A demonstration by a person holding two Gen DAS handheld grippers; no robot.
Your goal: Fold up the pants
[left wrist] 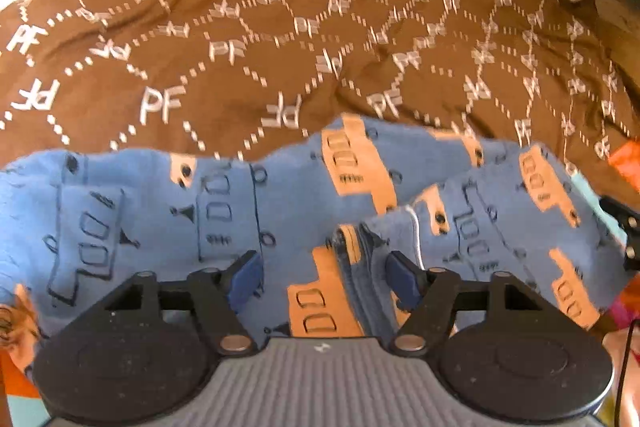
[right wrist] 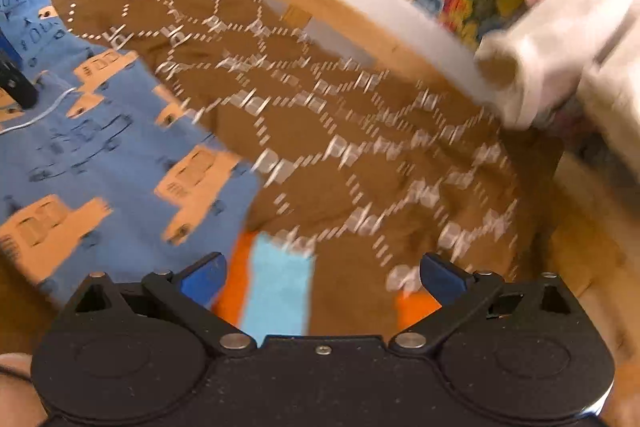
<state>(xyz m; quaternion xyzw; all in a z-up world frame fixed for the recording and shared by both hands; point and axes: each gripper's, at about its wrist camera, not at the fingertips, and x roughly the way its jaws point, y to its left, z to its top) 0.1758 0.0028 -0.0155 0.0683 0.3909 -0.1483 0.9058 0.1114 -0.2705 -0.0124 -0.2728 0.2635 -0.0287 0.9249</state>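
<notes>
Blue pants (left wrist: 248,211) with orange trucks lay on a brown blanket (left wrist: 240,67) printed with white letters. They sat near the left gripper (left wrist: 324,277), whose fingers (left wrist: 244,277) were open above the cloth, holding nothing. In the right wrist view, the pants were at the left. The right gripper (right wrist: 322,277) was wide open over the blanket, empty.

One pants (left wrist: 280,195); one brown blanket (left wrist: 240,67); two hand-held grippers.
</notes>
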